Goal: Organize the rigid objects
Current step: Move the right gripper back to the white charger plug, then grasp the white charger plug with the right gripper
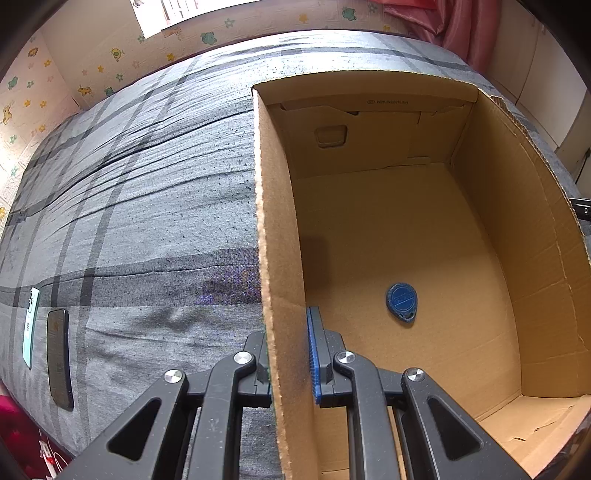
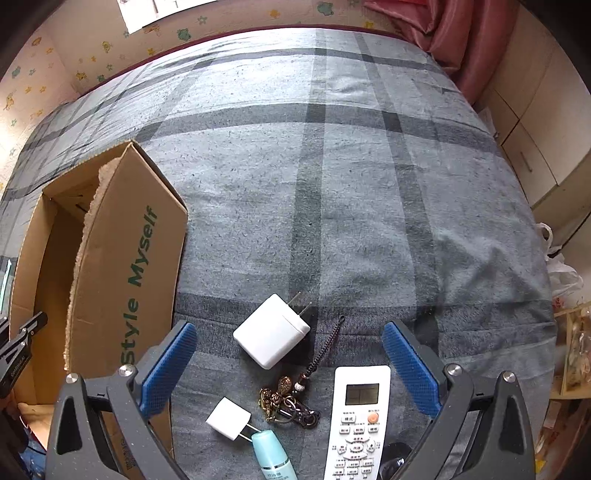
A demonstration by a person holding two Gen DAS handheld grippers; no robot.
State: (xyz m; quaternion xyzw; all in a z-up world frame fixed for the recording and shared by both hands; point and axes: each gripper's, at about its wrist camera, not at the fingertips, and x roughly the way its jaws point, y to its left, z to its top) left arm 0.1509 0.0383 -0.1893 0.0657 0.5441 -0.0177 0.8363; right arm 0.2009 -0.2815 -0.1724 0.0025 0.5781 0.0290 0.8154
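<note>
My left gripper (image 1: 286,332) is shut on the left wall of an open cardboard box (image 1: 273,206), one finger outside and the blue-padded finger inside. A blue key fob (image 1: 402,302) lies on the box floor. In the right wrist view, my right gripper (image 2: 288,326) hangs wide open, pointing down over a cluster on the bed. A large white charger (image 2: 271,330) lies between its fingers, untouched. Nearer the camera lie a small white plug (image 2: 229,422), a keychain with a cord (image 2: 291,402), a white remote (image 2: 360,417) and a pale blue tube (image 2: 273,458).
Everything sits on a grey plaid bedspread (image 2: 332,184). The box (image 2: 129,258), printed "Style Myself", stands left of the cluster, with the left gripper (image 2: 22,339) at its edge. Two phones (image 1: 59,362) lie left of the box. A wall and a pink curtain (image 2: 443,33) bound the far side.
</note>
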